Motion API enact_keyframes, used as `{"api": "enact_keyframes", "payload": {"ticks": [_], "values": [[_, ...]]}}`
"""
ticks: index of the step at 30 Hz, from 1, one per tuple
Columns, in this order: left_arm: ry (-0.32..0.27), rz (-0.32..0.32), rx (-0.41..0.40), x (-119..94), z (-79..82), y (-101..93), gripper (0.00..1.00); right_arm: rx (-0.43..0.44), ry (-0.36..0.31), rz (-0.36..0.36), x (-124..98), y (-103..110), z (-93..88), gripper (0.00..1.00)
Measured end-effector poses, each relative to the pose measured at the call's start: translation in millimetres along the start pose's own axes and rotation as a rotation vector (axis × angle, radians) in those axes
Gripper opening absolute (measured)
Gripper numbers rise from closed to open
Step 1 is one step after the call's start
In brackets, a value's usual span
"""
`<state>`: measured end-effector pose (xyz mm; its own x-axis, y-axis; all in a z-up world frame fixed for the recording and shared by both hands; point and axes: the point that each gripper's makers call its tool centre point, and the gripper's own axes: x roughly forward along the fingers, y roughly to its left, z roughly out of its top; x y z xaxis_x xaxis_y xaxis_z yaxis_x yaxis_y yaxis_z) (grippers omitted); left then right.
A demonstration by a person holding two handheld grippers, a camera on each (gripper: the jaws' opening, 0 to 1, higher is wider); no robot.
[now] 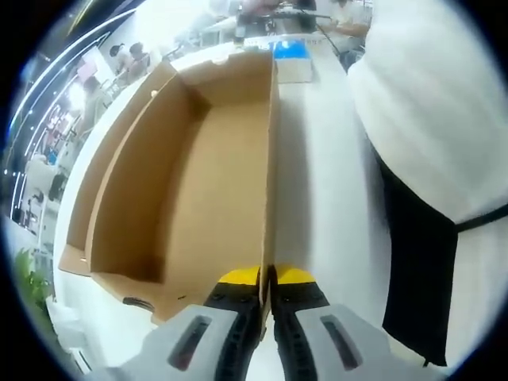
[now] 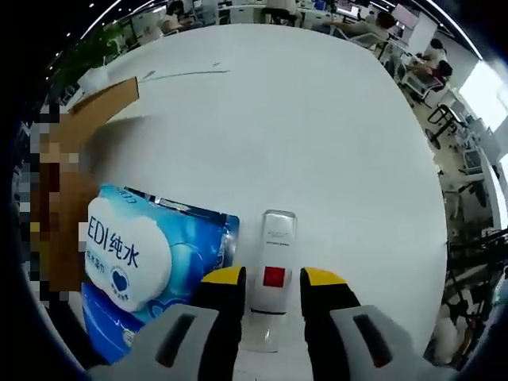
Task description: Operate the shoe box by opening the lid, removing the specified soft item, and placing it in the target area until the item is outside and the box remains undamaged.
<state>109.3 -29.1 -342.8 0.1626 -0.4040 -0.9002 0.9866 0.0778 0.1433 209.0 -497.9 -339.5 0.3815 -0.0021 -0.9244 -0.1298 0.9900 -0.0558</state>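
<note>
Shoe box (image 1: 190, 175): in my left gripper view I see the cardboard box lying open on the white table (image 1: 317, 175), its brown inside bare, running away from me toward the far end.
Box wall (image 1: 270, 159): the right-hand upright wall comes straight down the view and ends between my left jaws.
Left gripper (image 1: 267, 279): my yellow-tipped jaws are pressed together on the near edge of that wall, pinching the cardboard.
Soft item: in my right gripper view a blue and white soft pack (image 2: 147, 262) with printed characters lies flat on the table, outside the box, just left of my right jaws.
Cardboard flap (image 2: 99, 111): a brown flap of the box shows at the left edge of my right gripper view, beyond the pack.
White device (image 2: 272, 270): a slim white stick with a red square on it lies on the table between my right jaws.
Right gripper (image 2: 272, 282): my jaws stand either side of the white stick; I cannot tell whether they grip it.
Person (image 1: 444, 119): someone in a white top and dark apron stands at the right of my left gripper view, beside the table.
</note>
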Motion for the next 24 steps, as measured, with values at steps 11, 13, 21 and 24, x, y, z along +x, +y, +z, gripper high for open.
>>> {"api": "enact_keyframes", "payload": {"ticks": [11, 13, 21, 24], "values": [[-0.005, 0.004, 0.017, -0.3, 0.5, -0.5, 0.03, 0.089, -0.102, -0.016, -44.7, -8.1, -16.3, 0.25], [-0.006, 0.004, 0.019, -0.4, 0.4, -0.6, 0.03, 0.098, -0.137, -0.015, -53.2, -9.3, -13.4, 0.26], [-0.01, 0.016, 0.033, -0.4, -0.1, 0.0, 0.04, 0.093, -0.184, -0.005, -75.4, -6.4, -17.6, 0.24], [-0.007, 0.018, 0.029, -0.3, -0.3, 0.2, 0.04, 0.091, -0.188, -0.003, -80.1, -3.3, -20.9, 0.26]]}}
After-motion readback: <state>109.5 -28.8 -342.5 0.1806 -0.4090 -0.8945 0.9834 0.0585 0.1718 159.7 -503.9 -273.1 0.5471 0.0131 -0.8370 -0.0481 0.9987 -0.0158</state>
